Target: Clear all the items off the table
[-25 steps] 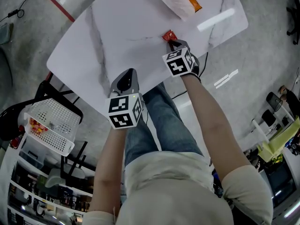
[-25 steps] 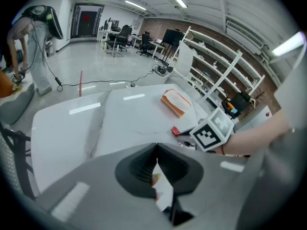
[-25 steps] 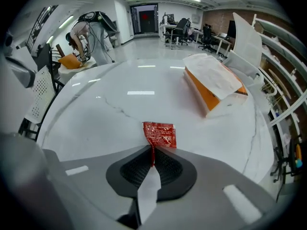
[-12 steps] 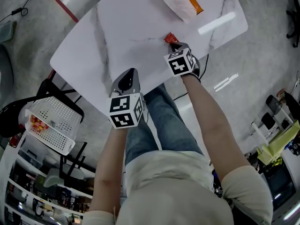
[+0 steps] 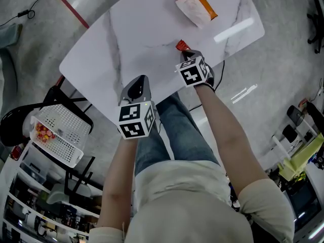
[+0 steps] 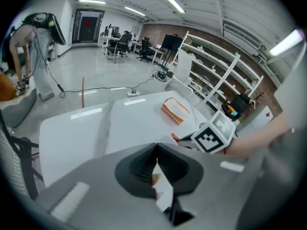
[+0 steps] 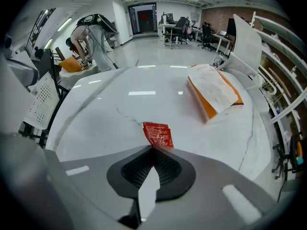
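The big white marble-look table (image 5: pixel 142 29) is filling most of the space in front of the person, who's standing right at its near edge in jeans (image 5: pixel 177 130). Off the table, over on the person's left, a white mesh basket (image 5: pixel 71 123) is sitting with a few small red and yellow bits inside.

On the far part of the table, 1 orange-and-white bag (image 5: pixel 196 6) is lying flat, well apart from both grippers.

The left gripper (image 6: pixel 156 145) is hanging over the near edge of the table with its 2 jaws pressed together and nothing between them, so it's basically just idling there.

The right gripper (image 7: pixel 152 148) is pointing steeply down at the table, closer to the bag's side. Its jaws are pinching the near edge of a little red packet (image 7: pixel 157 134), and the rest of the packet is sticking out past the tips over the white top. I honestly can't tell if the packet's far end is touching the table or hanging just clear of it.
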`<state>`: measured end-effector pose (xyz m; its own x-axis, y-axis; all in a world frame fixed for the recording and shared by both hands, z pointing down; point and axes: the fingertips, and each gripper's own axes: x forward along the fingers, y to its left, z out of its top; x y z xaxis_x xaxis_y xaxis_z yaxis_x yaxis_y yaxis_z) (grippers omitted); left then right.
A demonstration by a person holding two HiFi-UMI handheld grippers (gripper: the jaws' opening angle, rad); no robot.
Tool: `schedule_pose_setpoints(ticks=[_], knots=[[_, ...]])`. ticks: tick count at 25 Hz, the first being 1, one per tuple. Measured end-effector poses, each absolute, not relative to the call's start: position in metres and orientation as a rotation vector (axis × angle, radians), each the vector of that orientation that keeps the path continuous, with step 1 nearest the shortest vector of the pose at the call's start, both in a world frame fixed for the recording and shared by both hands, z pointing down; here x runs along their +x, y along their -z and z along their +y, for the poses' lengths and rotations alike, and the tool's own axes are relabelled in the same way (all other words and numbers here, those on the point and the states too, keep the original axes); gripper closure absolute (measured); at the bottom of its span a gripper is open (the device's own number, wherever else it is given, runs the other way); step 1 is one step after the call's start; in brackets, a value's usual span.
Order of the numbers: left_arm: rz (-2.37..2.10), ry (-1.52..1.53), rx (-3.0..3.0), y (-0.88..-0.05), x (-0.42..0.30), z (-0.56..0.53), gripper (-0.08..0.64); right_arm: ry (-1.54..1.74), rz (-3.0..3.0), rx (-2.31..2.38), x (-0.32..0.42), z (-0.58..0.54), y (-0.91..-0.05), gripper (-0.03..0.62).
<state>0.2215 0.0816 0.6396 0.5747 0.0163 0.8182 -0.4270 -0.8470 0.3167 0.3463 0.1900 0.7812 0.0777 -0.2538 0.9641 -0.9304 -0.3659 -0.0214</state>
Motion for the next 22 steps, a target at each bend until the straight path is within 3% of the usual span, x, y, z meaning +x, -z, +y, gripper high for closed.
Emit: schedule_pose_setpoints(ticks=[22], knots=[[-0.376, -1.127, 2.383, -0.569, 0.205, 0.071, 0.552, -1.264, -1.181, 1.756, 0.334, 0.19, -0.7, 0.586]])
